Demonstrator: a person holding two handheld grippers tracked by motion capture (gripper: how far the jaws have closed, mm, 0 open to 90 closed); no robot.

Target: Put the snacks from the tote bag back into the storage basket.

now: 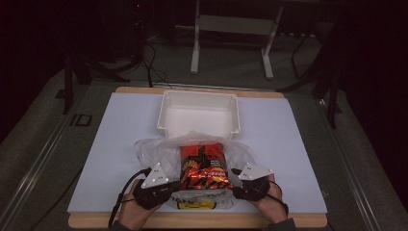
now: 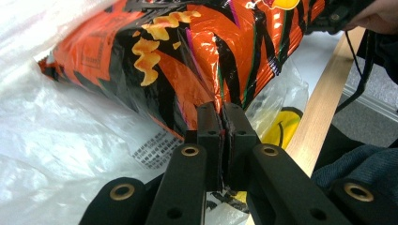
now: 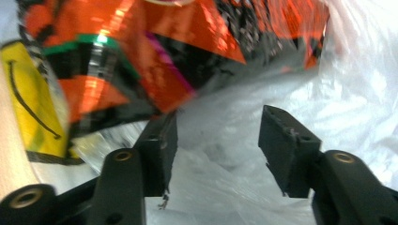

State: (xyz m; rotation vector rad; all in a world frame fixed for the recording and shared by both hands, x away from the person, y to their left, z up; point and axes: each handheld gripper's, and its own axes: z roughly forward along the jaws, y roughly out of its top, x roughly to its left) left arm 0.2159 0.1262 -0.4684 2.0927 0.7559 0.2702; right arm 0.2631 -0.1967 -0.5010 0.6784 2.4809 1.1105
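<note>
Snack bag (image 1: 202, 166) | long axis toward tray (image 1: 199, 113) | flat on plastic bag (image 1: 149, 149)

Dim high view, dark surroundings; bench (image 1: 120, 139) lit from above. Right gripper view blurred, glare on foil bag (image 3: 155, 47).

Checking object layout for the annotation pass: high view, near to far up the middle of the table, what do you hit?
Wooden table edge → yellow print on the plastic bag → orange-and-black snack bag → far edge of the clear plastic bag → white bin → grey stand legs on the floor.
</note>
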